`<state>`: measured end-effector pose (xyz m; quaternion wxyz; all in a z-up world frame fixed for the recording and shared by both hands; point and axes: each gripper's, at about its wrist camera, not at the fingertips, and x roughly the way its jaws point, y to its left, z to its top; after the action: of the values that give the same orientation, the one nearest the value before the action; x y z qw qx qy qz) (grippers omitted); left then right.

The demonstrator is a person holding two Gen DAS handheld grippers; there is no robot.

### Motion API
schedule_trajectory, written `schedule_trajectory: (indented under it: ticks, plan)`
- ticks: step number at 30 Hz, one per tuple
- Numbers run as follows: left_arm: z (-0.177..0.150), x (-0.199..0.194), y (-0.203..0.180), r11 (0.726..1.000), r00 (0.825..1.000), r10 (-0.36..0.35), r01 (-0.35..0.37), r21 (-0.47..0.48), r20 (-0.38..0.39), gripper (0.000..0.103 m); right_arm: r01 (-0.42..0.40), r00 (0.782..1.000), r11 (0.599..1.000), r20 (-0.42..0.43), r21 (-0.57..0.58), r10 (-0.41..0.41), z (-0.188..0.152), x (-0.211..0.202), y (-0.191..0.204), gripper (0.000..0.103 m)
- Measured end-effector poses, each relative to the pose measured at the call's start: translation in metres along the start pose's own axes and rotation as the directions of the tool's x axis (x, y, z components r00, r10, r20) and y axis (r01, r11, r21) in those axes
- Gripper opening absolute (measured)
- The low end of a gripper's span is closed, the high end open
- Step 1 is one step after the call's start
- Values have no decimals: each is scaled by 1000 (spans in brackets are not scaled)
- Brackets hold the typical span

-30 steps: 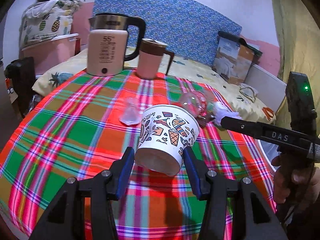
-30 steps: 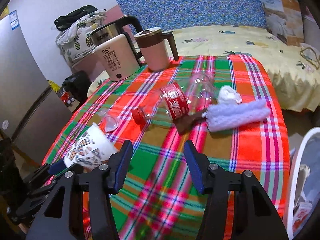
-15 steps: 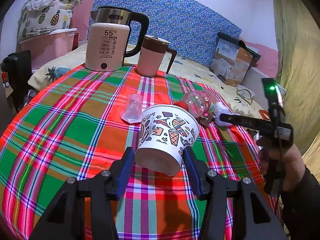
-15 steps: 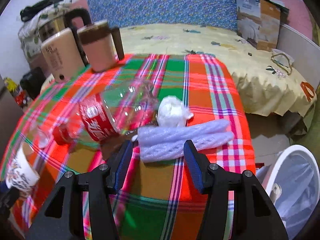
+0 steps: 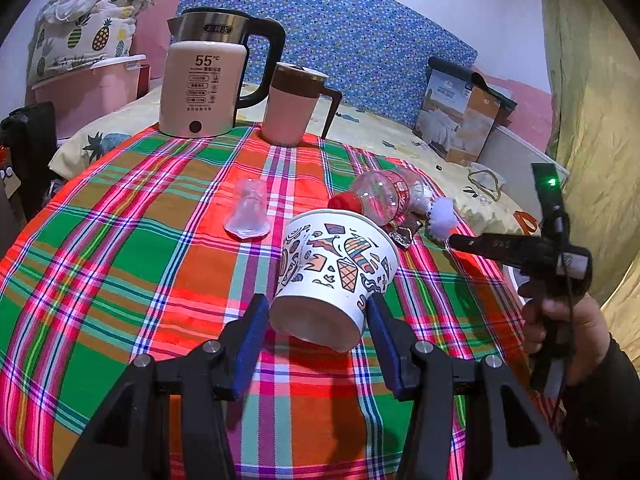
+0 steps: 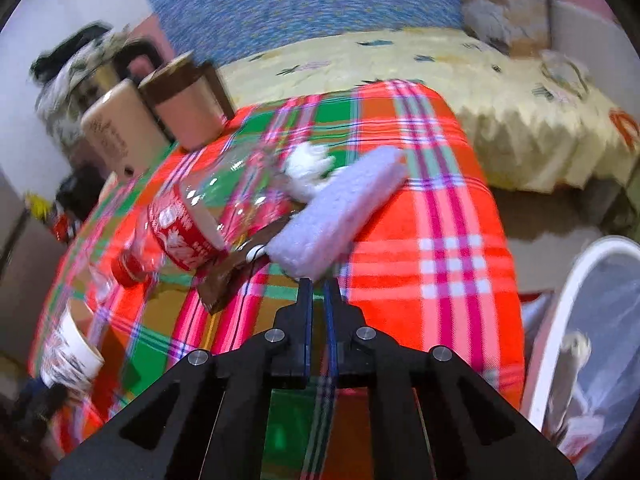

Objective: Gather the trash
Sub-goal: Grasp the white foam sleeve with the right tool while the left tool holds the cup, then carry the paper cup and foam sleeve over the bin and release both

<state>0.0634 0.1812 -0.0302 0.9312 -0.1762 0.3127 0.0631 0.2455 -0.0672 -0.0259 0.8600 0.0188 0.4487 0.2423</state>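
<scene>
I note my left gripper (image 5: pixel 316 326) clasping the patterned white paper cup (image 5: pixel 334 276), right gripper (image 6: pixel 318 286) clenched empty beside the white-rimmed bin (image 6: pixel 560 320) holding scraps.

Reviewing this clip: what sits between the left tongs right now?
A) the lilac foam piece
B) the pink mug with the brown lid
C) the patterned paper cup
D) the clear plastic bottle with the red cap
C: in the left wrist view the patterned paper cup lies tilted between the left tongs, base toward the camera, while the bottle lies farther back on the tablecloth.
</scene>
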Motion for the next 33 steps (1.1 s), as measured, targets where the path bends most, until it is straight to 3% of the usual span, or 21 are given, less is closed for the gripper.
schedule_trajectory:
  ticks: [1, 3, 6, 14, 16, 18, 21, 33]
  plan:
    - [0, 0, -1, 1000, 1000, -1, 1, 1, -1, 53, -27, 1000, 999, 8, 40, 27, 1, -5, -5, 12]
    - [-1, 1, -3, 1000, 1000, -4, 4, 3, -3, 53, -47, 999, 996, 26, 70, 46, 2, -12, -6, 28]
    - [0, 2, -6, 1000, 1000, -7, 7, 8, -5, 53, -65, 997, 994, 49, 93, 60, 8, -11, 1, 41]
    - [2, 5, -9, 1000, 1000, -5, 5, 16, -11, 53, -19, 1000, 992, 7, 122, 18, 23, 27, 5, 41]
    - [2, 5, -10, 1000, 1000, -7, 7, 17, -12, 53, -24, 1000, 992, 15, 124, 23, 22, 27, 4, 28]
    - [2, 6, -11, 1000, 1000, -9, 10, 20, -14, 53, -20, 999, 995, 31, 100, 17, 19, 20, 6, 21]
    - [1, 8, -15, 1000, 1000, -13, 14, 23, -19, 53, -29, 999, 996, 40, 84, 26, 15, 9, 5, 18]
    - [-4, 3, -46, 997, 999, -34, 35, 64, -32, 53, -93, 994, 995, 56, 30, 91, -32, -52, -7, 17]
